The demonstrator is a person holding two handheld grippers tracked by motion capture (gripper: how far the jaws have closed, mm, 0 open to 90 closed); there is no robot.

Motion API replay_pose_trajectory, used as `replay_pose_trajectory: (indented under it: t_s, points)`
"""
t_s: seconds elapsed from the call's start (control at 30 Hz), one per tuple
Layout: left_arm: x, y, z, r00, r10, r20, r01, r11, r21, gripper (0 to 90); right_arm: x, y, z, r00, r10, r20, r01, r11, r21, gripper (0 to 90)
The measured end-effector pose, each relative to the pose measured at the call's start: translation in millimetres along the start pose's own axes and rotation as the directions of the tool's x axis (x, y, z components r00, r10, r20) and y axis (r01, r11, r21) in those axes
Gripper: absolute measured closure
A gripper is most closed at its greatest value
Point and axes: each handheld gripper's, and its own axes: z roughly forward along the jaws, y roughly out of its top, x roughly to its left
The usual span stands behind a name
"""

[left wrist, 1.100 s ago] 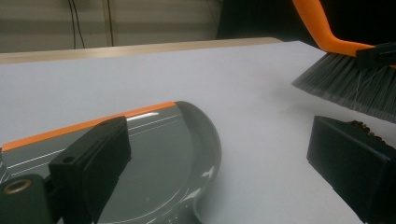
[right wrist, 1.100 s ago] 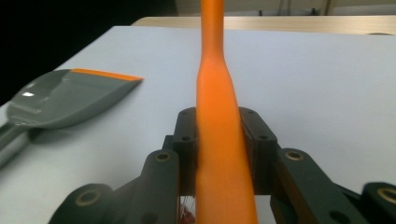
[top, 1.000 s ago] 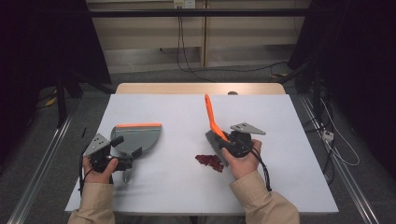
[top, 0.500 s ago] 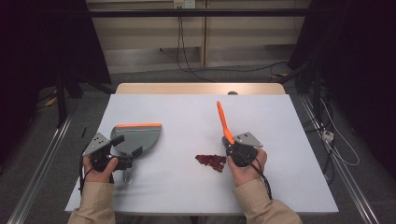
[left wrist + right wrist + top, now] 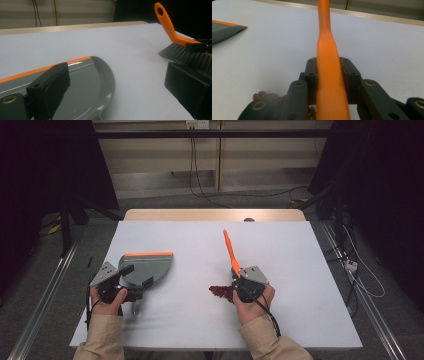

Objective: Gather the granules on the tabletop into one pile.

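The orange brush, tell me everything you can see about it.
The brush has a glossy orange plastic handle with a hanging hole at its far end and dark bristles below. The right gripper is shut on the handle, which slants up and away from the person. The brush head sits low by a small pile of dark red bits on the white table.

1. Tan long sleeves [image 5: 101, 340] cover both forearms.
2. Each black two-jaw gripper [image 5: 244, 289] carries a grey three-cornered plate [image 5: 103, 273] (brass-ringed screw holes dot the linkages).
3. A black cable [image 5: 268, 316] trails back.
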Motion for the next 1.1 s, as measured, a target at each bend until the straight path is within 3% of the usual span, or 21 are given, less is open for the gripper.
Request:
replay_pose_trajectory:
  t_s: [0.37, 0.5, 0.57, 0.77, 0.93, 1.03, 1.1]
  points:
    - [-0.1, 1.4, 1.3, 1.0000, 0.000, 0.003, 0.000, 1.0000, 0.001, 6.1, 14.9, 4.2, 6.2, 0.9984, 0.037, -0.042, -0.037, 0.999, -0.010, 71.3]
    - [-0.2, 1.7, 1.6, 1.0000, 0.001, 0.004, -0.001, 1.0000, -0.002, 6.1, 20.7, 5.4, 9.1, 0.9992, 0.027, -0.030, -0.027, 0.999, -0.020, 71.3]
    - [-0.2, 1.5, 1.9, 1.0000, -0.001, 0.004, 0.001, 1.0000, 0.000, 6.1, 20.2, 6.5, 10.5, 0.9978, 0.054, -0.039, -0.055, 0.998, -0.019, 71.3]
    - [0.6, 1.6, 1.2, 1.0000, 0.003, 0.004, -0.003, 1.0000, 0.004, 6.1, 9.0, 9.5, 10.2, 0.9980, 0.051, -0.037, -0.052, 0.998, -0.029, 71.3]
    - [-0.2, 1.3, 2.4, 1.0000, 0.002, 0.002, -0.002, 1.0000, 0.005, 6.1, -12.0, 13.9, 6.5, 0.9913, 0.072, -0.111, -0.077, 0.996, -0.046, 71.3]
    - [-0.2, 1.2, 2.5, 1.0000, 0.003, 0.000, -0.003, 1.0000, 0.005, 6.1, -23.9, 16.1, 5.1, 0.9770, 0.075, -0.200, -0.087, 0.995, -0.054, 71.3]
    - [-0.3, 1.1, 2.6, 1.0000, 0.002, 0.001, -0.002, 1.0000, 0.006, 6.1, -29.8, 16.8, 4.9, 0.9702, 0.076, -0.230, -0.088, 0.995, -0.045, 71.2]
